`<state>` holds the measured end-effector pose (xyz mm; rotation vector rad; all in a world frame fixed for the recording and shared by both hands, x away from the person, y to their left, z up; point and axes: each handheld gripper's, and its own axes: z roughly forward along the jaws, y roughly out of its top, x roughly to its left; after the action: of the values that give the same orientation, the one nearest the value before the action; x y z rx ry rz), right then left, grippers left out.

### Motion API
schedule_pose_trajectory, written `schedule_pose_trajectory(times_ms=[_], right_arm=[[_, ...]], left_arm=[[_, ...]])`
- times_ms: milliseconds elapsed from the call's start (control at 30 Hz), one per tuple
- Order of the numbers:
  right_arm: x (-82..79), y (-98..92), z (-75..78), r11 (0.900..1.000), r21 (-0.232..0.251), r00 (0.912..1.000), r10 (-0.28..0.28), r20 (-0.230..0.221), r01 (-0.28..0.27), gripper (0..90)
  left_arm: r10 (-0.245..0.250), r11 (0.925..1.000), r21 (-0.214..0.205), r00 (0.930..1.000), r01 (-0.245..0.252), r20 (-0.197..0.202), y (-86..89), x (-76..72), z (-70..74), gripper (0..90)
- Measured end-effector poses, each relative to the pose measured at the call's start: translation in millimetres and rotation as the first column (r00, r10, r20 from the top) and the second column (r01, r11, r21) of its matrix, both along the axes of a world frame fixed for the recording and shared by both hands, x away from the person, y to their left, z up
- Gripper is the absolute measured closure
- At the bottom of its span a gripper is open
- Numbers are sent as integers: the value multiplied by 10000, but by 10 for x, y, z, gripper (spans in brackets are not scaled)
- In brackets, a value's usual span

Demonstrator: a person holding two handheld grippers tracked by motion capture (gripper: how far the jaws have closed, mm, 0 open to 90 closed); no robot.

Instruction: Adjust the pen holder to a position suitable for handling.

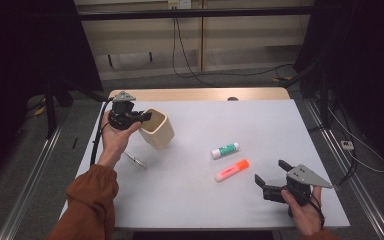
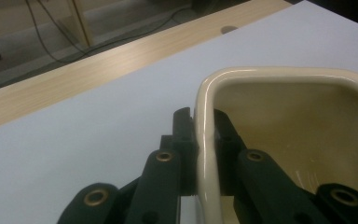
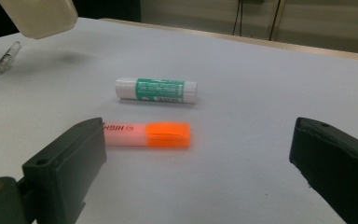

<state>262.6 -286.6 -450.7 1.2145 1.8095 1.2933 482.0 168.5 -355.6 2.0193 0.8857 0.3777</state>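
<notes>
Nearest the person's edge of the table (image 1: 180,210), the right gripper (image 1: 271,176) rests in the right hand (image 1: 302,212) with its jaws spread wide and nothing between them. It sits close to the table's front right corner, so bare tabletop runs out quickly behind it and to its right, while a broad open stretch lies ahead of it and to its left.

Just ahead of those spread jaws lies an orange highlighter (image 3: 147,134), flat on the surface, roughly crosswise to the gripper's line. A little beyond the highlighter, and apart from it, lies a glue stick (image 3: 156,90) with a green label, almost parallel to it. Neither touches the gripper.

Farther off, toward the left side, the left gripper (image 1: 145,116) is held up in the left hand (image 1: 114,137), an orange-brown sleeve (image 1: 90,192) reaching in below it. Its jaws are pressed together on the rim of a cream cup (image 1: 157,128): in the left gripper view one jaw sits outside the wall and the other inside, pinching the rim (image 2: 205,140) between them. The right gripper view shows the cup's base clear of the table, with a shadow beneath it.

Below the left gripper, near the table's left edge, a small clear pen-like object (image 1: 135,160) lies on the surface.

Beyond the cup, open tabletop runs to a bare wooden strip (image 1: 200,94) at the far edge.
</notes>
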Motion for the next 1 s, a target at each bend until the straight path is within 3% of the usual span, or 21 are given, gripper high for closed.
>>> schedule_pose_trajectory(times_ms=[167, 400, 567, 700, 933, 1000], right_arm=[[-1, 1, 0, 10000, -18, 10000, 15, 12, -15, 36], [-2, 0, 0, 10000, -7, 10000, 9, 1, -9, 35], [-2, 0, 1, 10000, -4, 10000, 24, 19, -24, 35], [-3, 0, 1, 10000, 0, 10000, 13, 4, -13, 35], [-1, 1, 1, 10000, 1, 10000, 26, 8, -26, 35], [-1, -2, -2, 10000, 72, 10000, 38, -28, -38, 36]], left_arm=[[-640, 9978, 160, 9979, 639, 40, -115, -49, -1, 833], [-1166, 9932, 27, 9930, 1167, -204, -249, -94, -40, 833], [-1635, 9864, 153, 9865, 1636, -57, -338, -132, -61, 833], [-2278, 9722, 542, 9737, 2278, -65, -446, -159, -88, 834], [-3409, 9376, 612, 9396, 3423, -314, -634, -166, -139, 834], [-3722, 9242, 745, 9271, 3745, -441, -684, -161, -150, 833]])
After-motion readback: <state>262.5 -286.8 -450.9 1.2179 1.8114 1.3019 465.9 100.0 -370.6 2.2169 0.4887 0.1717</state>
